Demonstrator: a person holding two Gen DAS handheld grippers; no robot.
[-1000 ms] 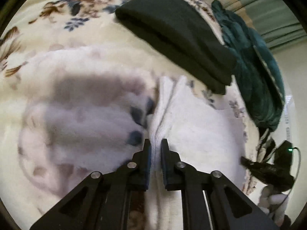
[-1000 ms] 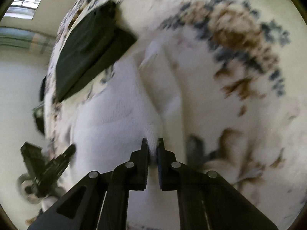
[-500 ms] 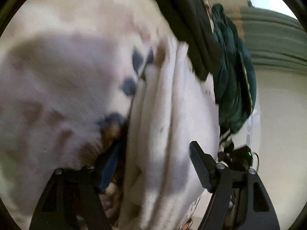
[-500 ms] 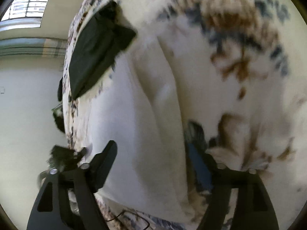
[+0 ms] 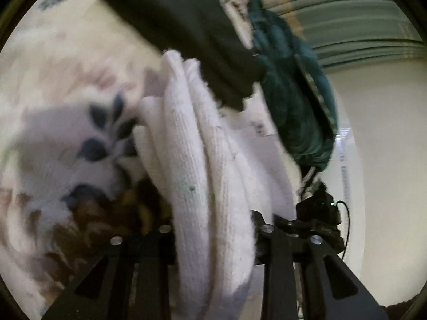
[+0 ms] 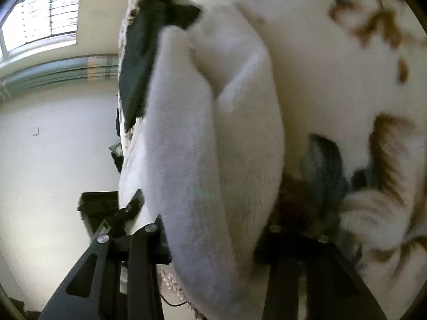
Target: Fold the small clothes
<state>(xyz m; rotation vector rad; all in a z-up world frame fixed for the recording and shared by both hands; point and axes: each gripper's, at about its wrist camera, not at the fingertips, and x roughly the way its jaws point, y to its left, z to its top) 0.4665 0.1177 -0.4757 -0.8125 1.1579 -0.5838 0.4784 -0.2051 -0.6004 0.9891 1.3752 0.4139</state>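
White knit garment [image 5: 197,176]: folded into thick layers, lying on the floral fleece blanket [image 5: 61,144]; its folded bulk fills the gap between both pairs of jaws, near the blanket's edge.
Left gripper [image 5: 213,237]: jaws spread wide, one on each side of the folded cloth. A second ago they were pinched on a thin ridge of the knit; half a second ago they had let go. Whether the pads press the bundle now I cannot tell.
Right gripper [image 6: 210,237]: jaws likewise parted, the white fold [image 6: 213,146] between them. It too was pinched shut on the cloth a second ago and has since opened.
What the change means: both pinches are dropped and the cloth lies doubled, so one fold looks laid down. The wide jaws straddling the thick edge suggest a fresh hold on the whole bundle, for another fold or to carry it off; that is a judgement only.
Dark folded garment [image 5: 186,32]: lies farther along the blanket, its near corner overlapping or touching the white cloth's far end.
Teal garment [image 5: 296,96]: bunched beyond the dark one, at the blanket's edge.
In the way: the dark piece sits close, so a lift or forward fold could drag it.
Room: pale wall [image 6: 53,146] and window [image 6: 42,13] behind.
Blur: both views are smeared; fine edges are uncertain.
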